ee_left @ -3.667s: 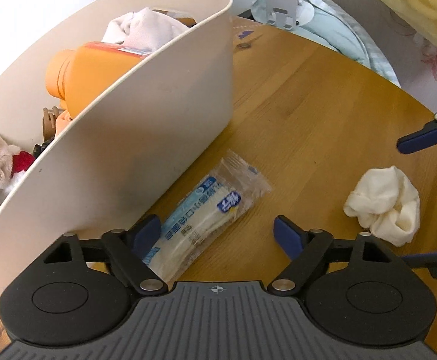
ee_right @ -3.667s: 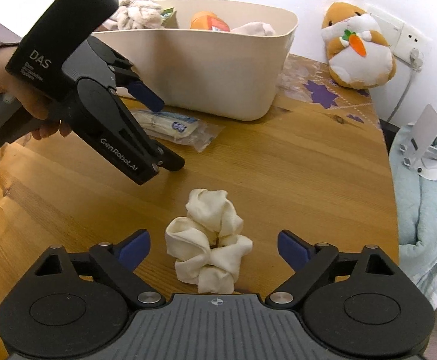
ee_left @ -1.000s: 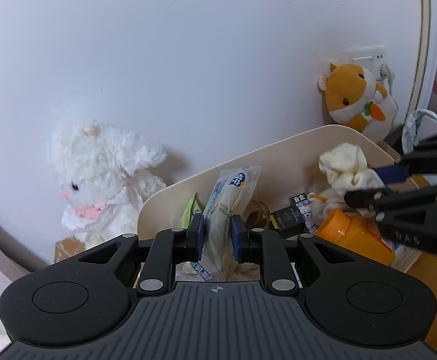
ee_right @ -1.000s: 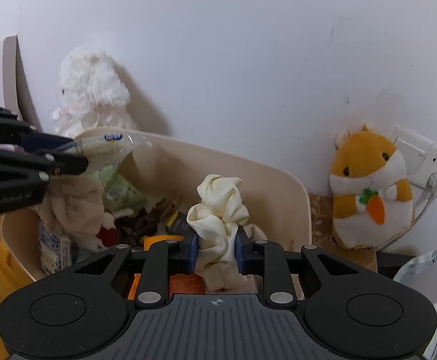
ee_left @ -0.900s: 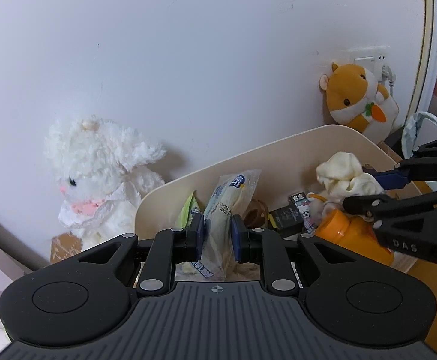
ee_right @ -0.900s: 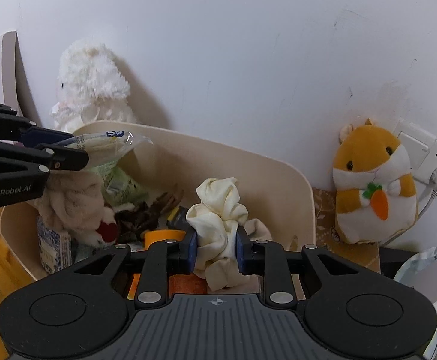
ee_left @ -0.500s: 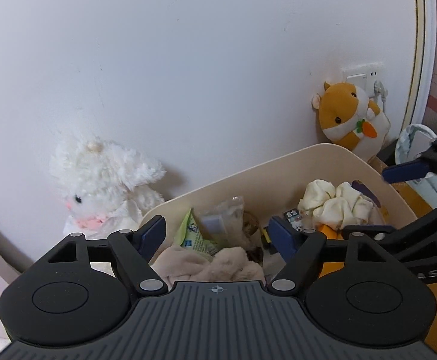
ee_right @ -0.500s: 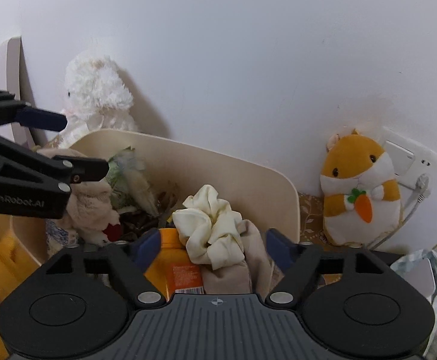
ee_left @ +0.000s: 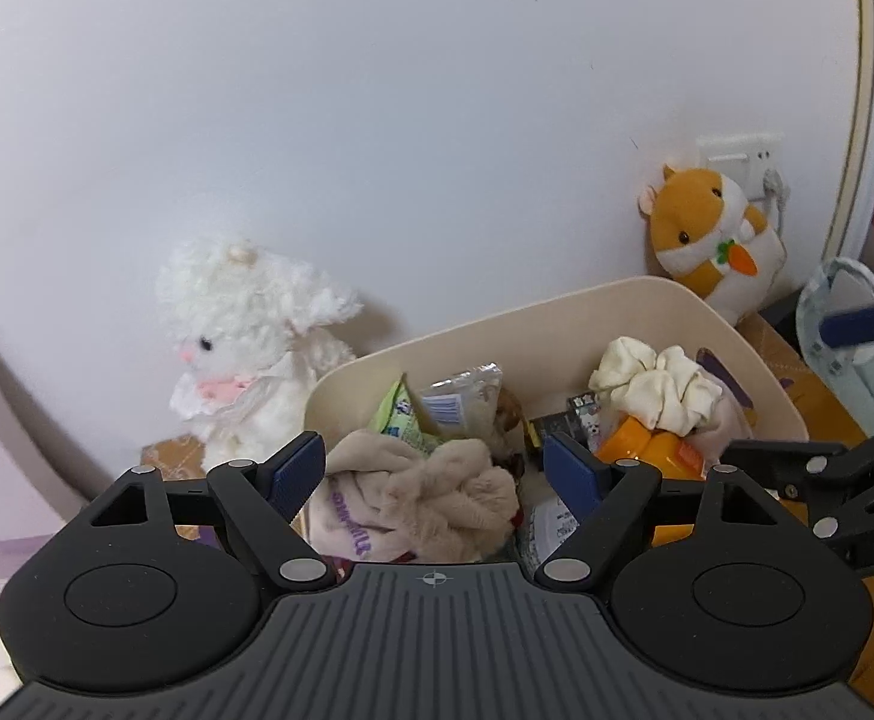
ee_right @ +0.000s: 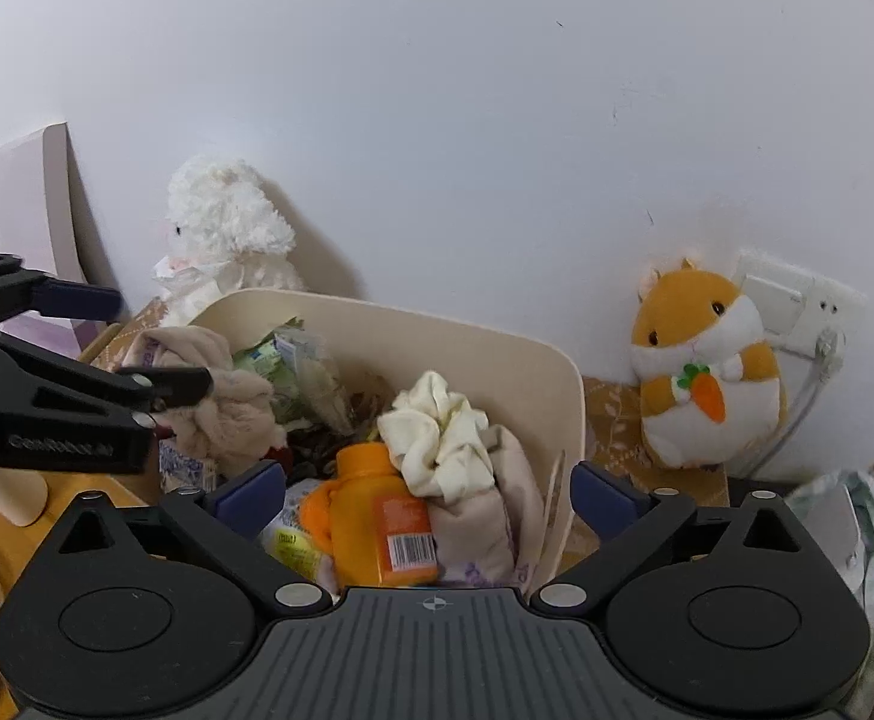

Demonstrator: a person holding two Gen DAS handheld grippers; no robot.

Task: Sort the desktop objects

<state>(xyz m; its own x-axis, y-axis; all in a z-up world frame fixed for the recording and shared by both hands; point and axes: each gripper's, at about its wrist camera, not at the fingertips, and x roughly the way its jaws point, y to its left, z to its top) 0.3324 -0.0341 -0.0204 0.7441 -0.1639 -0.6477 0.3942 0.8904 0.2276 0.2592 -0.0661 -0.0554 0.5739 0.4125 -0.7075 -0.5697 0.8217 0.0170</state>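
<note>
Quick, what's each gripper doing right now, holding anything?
Left gripper: jaws opening, nothing between them, above the bin.
Right gripper: jaws opening, empty; cream scrunchie lies in the bin.

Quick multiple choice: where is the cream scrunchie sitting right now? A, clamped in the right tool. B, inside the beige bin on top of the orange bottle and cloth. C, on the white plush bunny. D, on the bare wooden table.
B: the cream scrunchie rests inside the beige bin atop the orange bottle, clear of the right tool.

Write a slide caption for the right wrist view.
Right gripper opening above the cream bin, cream scrunchie dropped onto the orange bottle.
</note>
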